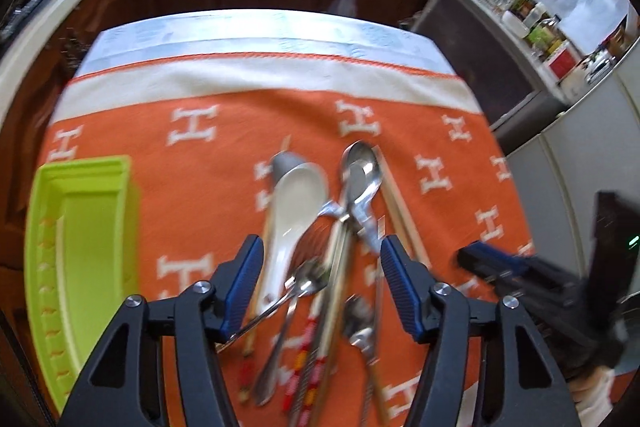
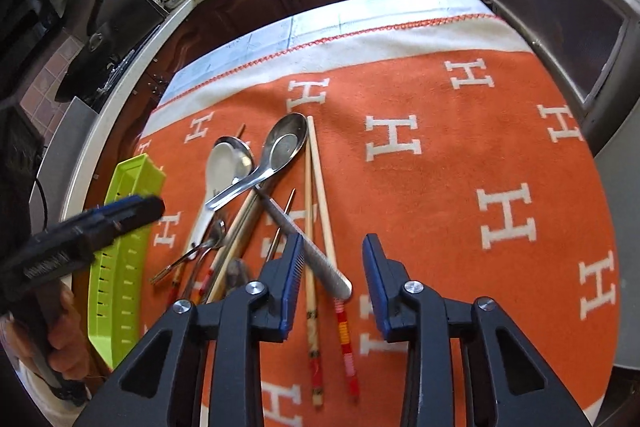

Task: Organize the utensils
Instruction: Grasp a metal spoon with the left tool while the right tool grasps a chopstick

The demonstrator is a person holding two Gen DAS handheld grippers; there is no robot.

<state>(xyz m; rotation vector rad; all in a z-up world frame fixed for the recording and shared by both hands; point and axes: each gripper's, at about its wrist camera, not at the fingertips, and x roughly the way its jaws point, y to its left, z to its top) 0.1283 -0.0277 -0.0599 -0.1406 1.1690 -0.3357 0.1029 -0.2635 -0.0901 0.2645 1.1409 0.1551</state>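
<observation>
**Both grippers open above the utensil pile, green tray bare**

I see the lime-green plastic tray [image 1: 86,247] at nine o'clock in my left wrist view; its slotted walls are clear, and the part of its floor I can see holds nothing. Its near end is cut off by my tool.

The utensils lie heaped on the orange woven cloth with white H letters [image 2: 440,187], at the centre of both views. A glossy white ceramic soup spoon [image 1: 294,203] rests beside a polished steel spoon [image 2: 284,147] whose bowl points to twelve o'clock. Two pale wooden chopsticks with red-and-yellow patterned ends [image 2: 316,227] run from twelve to six o'clock, and a ribbed steel handle [image 2: 304,247] crosses them. The smaller teaspoons and thin metal sticks beneath blur together, so I cannot sort them.

My left gripper [image 1: 320,287] hangs over the pile with its blue ridged pads spread wide, gripping nothing. My right gripper [image 2: 332,283] is likewise spread, empty, straddling the chopsticks from above.
</observation>
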